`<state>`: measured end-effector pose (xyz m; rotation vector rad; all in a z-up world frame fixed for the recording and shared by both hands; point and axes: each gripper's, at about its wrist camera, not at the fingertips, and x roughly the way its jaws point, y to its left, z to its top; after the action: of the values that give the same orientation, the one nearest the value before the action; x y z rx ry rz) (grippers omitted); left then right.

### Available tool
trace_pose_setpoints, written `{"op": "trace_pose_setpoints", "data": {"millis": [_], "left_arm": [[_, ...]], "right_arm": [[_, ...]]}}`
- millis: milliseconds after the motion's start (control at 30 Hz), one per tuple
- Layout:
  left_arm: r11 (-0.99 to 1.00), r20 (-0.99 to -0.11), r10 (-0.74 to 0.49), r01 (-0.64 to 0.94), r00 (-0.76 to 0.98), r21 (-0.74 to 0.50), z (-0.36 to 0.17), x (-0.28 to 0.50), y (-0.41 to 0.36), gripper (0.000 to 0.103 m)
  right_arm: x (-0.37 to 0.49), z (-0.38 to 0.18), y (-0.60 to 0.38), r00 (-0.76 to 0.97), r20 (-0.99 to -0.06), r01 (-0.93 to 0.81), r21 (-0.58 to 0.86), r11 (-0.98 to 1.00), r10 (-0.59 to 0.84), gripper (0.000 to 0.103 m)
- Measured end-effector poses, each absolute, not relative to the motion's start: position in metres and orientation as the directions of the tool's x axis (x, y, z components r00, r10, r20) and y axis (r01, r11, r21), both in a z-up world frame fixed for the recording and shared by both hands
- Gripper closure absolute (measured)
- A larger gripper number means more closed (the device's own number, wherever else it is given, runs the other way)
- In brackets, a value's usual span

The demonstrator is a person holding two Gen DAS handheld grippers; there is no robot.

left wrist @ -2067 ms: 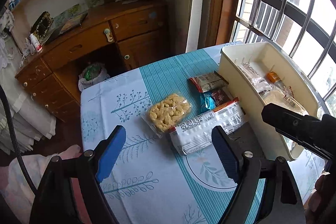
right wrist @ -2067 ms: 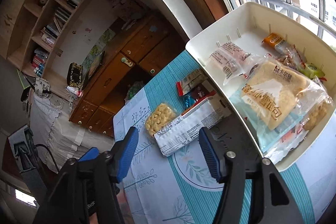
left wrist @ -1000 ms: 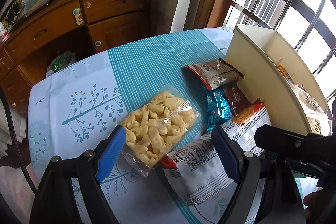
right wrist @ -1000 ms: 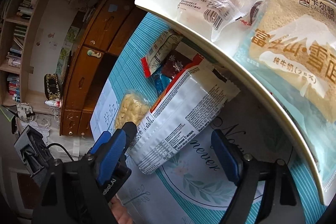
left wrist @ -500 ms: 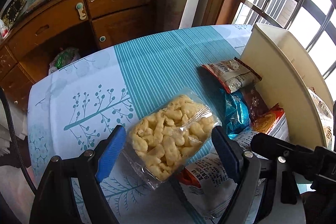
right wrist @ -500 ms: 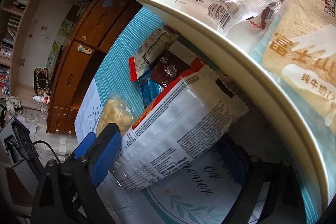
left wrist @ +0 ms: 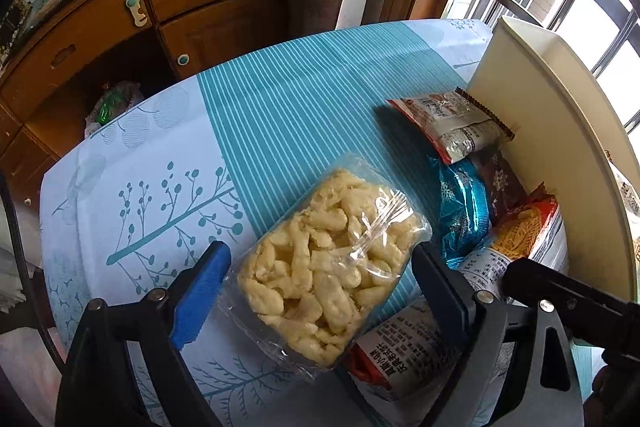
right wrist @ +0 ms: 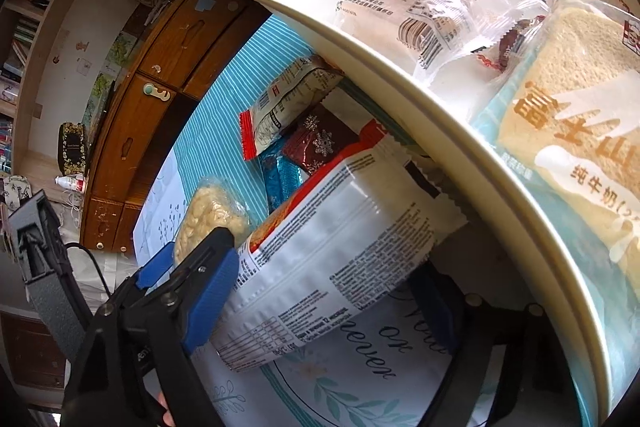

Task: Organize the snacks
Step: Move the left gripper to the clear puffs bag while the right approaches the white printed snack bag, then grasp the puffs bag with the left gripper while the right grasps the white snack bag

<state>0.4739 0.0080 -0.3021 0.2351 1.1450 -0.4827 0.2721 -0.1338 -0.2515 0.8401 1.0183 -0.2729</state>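
In the left wrist view, the left gripper [left wrist: 320, 287] is straddling the clear bag of yellow puffs [left wrist: 326, 263], which is lying on the teal tablecloth [left wrist: 280, 107] well left of the cream bin [left wrist: 560, 147]. Its jaws have just been opening and are standing spread, the bag between them; whether the pads are touching it is unclear. A blue packet [left wrist: 464, 211] and a red-edged packet [left wrist: 452, 129] are lying beside the bin.

In the right wrist view, the right gripper [right wrist: 320, 299] is straddling the large white snack bag [right wrist: 332, 243], lying on the cloth just beside the bin's wall. Its jaws have just been closing; the blue left pad is touching the bag's edge, but a firm pinch cannot be told. Wrapped bread [right wrist: 580, 139] is lying inside the bin.
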Motion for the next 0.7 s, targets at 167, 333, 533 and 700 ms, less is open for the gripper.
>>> {"op": "trace_pose_setpoints", "data": {"millis": [167, 333, 533, 700], "left_arm": [[0.887, -0.911, -0.239, 0.458, 0.335, -0.065, -0.303, 0.475, 0.007, 0.017], [0.892, -0.908, -0.228, 0.450, 0.350, -0.050, -0.301, 0.469, 0.007, 0.026], [0.914, -0.915, -0.217, 0.401, 0.340, -0.068, -0.299, 0.463, 0.022, 0.029], [0.930, -0.922, -0.224, 0.352, 0.316, -0.106, -0.298, 0.450, 0.039, 0.029]], "right_arm": [[0.270, -0.249, -0.136, 0.540, -0.821, 0.548, 0.509, 0.664, 0.185, 0.035], [0.270, -0.248, -0.134, 0.553, -0.806, 0.524, 0.534, 0.663, 0.211, 0.047], [0.270, -0.248, -0.137, 0.559, -0.796, 0.511, 0.552, 0.658, 0.232, 0.054], [0.268, -0.247, -0.136, 0.552, -0.797, 0.506, 0.555, 0.661, 0.246, 0.057]]}}
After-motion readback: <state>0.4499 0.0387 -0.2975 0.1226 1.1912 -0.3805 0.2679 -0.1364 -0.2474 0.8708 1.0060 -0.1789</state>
